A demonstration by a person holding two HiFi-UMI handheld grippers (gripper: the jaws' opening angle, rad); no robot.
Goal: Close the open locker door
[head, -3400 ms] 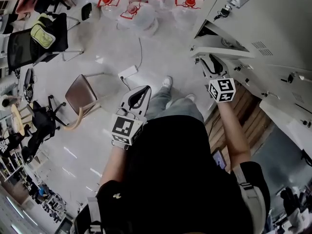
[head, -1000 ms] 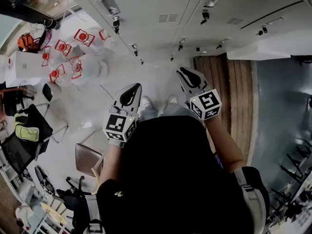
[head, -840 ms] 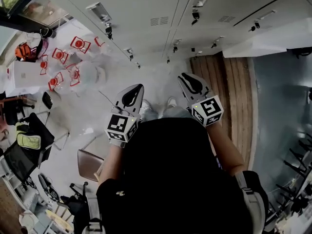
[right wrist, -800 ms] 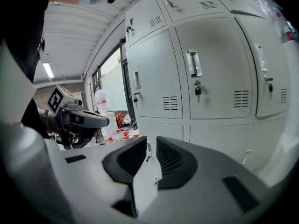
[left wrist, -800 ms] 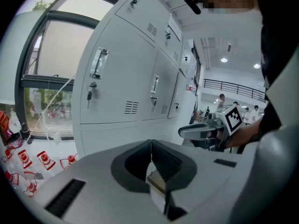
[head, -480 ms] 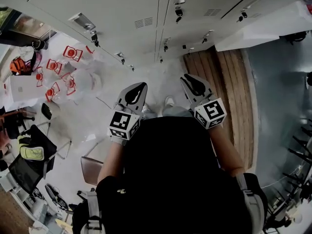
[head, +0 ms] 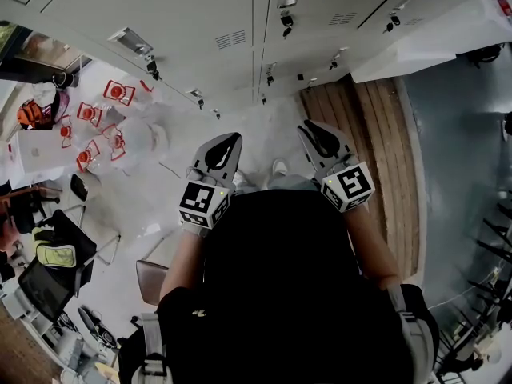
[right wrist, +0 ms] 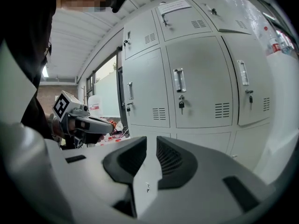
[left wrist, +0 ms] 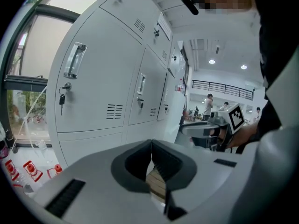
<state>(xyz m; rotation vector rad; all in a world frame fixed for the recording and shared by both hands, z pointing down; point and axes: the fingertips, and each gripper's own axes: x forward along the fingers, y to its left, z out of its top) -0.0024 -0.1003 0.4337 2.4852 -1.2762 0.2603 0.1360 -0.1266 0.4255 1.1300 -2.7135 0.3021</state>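
A row of grey lockers runs along the top of the head view, and the doors straight ahead lie flush. At the upper right a white door slab stands out from the row. The left gripper view shows a door ajar further along. My left gripper hangs in front of the body, shut and empty. Level with it, my right gripper has a narrow gap between its jaws and nothing in it. Neither gripper touches a locker.
Water jugs with red caps stand on the floor at left, with chairs nearer me. A wooden floor strip runs at right. Keys hang in the locks. People stand far down the hall.
My right gripper has come away from the open door it was reaching earlier. Over the last second the lockers slid further into view, and both grippers stayed in front of the body.
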